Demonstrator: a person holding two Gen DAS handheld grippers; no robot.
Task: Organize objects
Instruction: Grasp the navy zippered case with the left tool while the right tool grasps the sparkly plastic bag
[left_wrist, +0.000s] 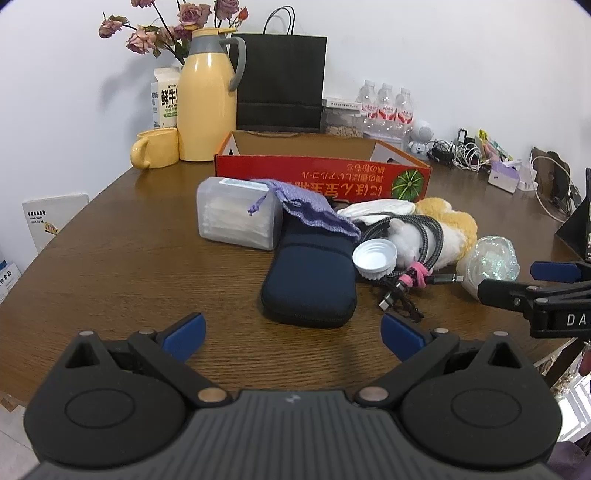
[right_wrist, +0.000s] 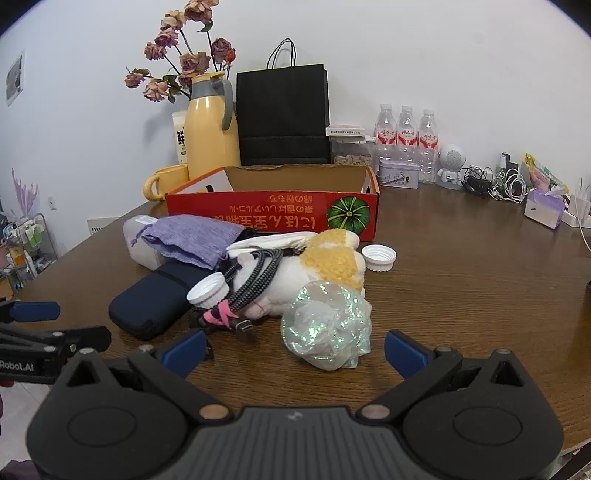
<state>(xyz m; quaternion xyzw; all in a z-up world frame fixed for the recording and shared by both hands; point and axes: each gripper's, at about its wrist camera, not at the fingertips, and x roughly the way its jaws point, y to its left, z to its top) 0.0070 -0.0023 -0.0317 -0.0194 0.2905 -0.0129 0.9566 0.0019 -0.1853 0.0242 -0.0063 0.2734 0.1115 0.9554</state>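
free: bare table (right_wrist: 461, 280) lying right of the pile | blocked: iridescent wrap (right_wrist: 327, 328) sitting just before right claw (right_wrist: 293, 350) | red box (right_wrist: 273, 212) standing behind

Pouch (left_wrist: 309, 273) lies before box (left_wrist: 321, 177) (toy (right_wrist: 317, 266) right).

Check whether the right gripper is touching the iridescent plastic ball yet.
Apart. In the right wrist view, the right gripper is open, and bare table shows between each blue pad and the iridescent plastic ball.

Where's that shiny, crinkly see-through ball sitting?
In the right wrist view, the iridescent ball lies on the table just ahead of the open fingers, against the plush toy.
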